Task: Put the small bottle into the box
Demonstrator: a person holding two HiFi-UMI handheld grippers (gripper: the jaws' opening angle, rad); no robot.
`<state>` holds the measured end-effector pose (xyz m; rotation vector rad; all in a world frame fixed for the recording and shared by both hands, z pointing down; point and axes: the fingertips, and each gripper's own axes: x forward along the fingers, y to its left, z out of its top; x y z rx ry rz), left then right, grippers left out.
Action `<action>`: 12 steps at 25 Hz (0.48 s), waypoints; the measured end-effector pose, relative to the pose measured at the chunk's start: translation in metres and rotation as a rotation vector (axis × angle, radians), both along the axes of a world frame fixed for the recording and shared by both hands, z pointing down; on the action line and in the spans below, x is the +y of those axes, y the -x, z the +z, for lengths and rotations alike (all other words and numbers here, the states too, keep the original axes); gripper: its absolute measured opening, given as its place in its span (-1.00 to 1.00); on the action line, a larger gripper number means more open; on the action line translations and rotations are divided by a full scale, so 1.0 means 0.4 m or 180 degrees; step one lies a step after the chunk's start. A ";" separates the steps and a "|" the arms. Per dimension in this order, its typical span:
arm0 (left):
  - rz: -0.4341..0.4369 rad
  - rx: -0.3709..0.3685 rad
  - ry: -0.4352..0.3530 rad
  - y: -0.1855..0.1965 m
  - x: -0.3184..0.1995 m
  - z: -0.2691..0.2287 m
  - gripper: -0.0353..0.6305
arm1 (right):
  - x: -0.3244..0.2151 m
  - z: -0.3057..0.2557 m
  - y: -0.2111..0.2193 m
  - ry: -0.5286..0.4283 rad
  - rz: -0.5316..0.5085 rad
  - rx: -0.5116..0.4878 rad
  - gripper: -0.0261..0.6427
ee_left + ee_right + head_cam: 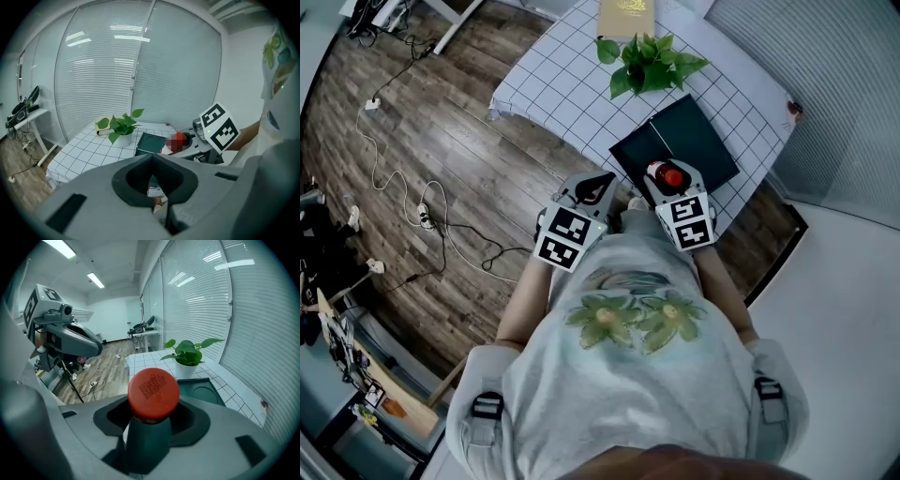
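Observation:
A small bottle with a red cap (670,176) (153,393) stands upright in my right gripper (666,172) (151,427), which is shut on its dark body. It hangs just over the near edge of the dark green box (677,141) (204,393), which lies flat on the checked table (553,84). The box has a round recess in its top. My left gripper (600,184) (158,190) is shut and holds nothing, off the table's near edge to the left of the right one. In the left gripper view the box (150,143) shows beyond the jaws.
A potted green plant (649,60) (121,127) (187,353) stands on the table behind the box, with a yellow book (626,16) farther back. Cables and a power strip (422,216) lie on the wooden floor to the left. Window blinds run along the table's right side.

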<state>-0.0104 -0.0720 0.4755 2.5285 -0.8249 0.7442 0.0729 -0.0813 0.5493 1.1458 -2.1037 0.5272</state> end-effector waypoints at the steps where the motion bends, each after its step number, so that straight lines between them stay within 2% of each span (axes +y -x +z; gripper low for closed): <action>1: -0.0002 -0.0002 0.0004 -0.001 0.000 0.002 -0.88 | -0.001 0.003 -0.001 -0.0001 -0.0003 0.0001 -0.27; 12: -0.0050 -0.0018 0.0036 0.000 -0.006 0.006 -0.88 | -0.007 0.032 0.006 0.0088 -0.0085 0.0052 -0.27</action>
